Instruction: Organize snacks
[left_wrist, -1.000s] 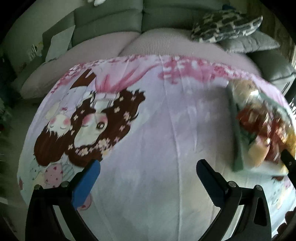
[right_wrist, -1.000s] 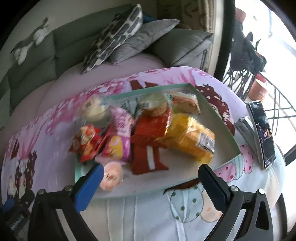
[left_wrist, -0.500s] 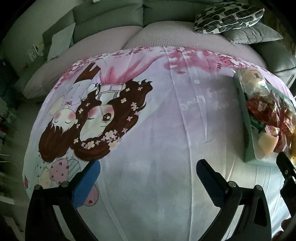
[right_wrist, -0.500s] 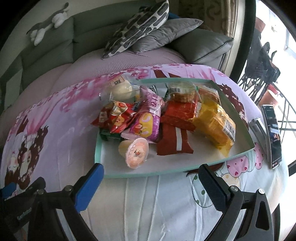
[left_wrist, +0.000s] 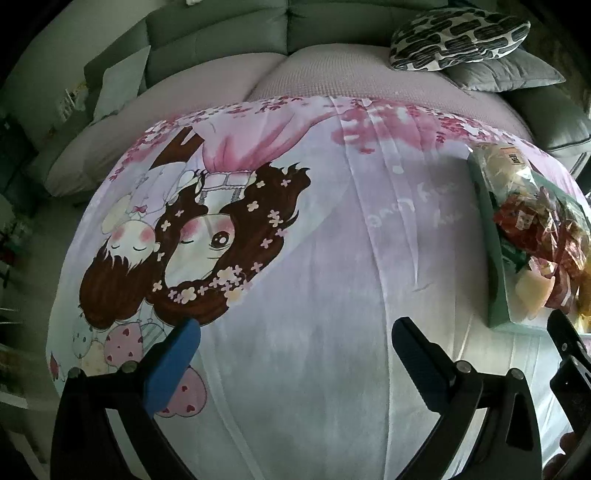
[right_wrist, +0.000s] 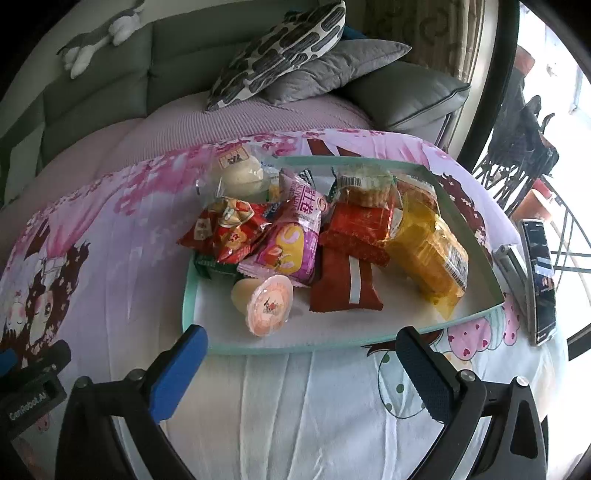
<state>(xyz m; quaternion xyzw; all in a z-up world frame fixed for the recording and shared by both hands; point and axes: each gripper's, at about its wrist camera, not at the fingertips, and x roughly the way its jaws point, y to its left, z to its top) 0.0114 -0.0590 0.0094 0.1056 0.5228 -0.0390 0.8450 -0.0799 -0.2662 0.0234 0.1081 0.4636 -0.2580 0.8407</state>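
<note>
On tray (right_wrist: 369, 341) | snacks (right_wrist: 295, 236) overlapping | green packet (right_wrist: 208, 263) mostly hidden

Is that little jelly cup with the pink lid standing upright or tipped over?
Tipped over: the small jelly cup lies on its side in the green-rimmed tray, pink foil lid facing the camera.

snacks (right_wrist: 332, 236) in tray (right_wrist: 295, 345), phone (right_wrist: 541, 280) rt

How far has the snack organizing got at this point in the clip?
Nothing looks sorted. The snacks, such as the jelly cup, the pink packet and the yellow packet, lie jumbled in the tray. Nothing is in hand: the left gripper hangs open over bare tablecloth, and the right gripper is open in front of the tray. All the sorting is left.
</note>
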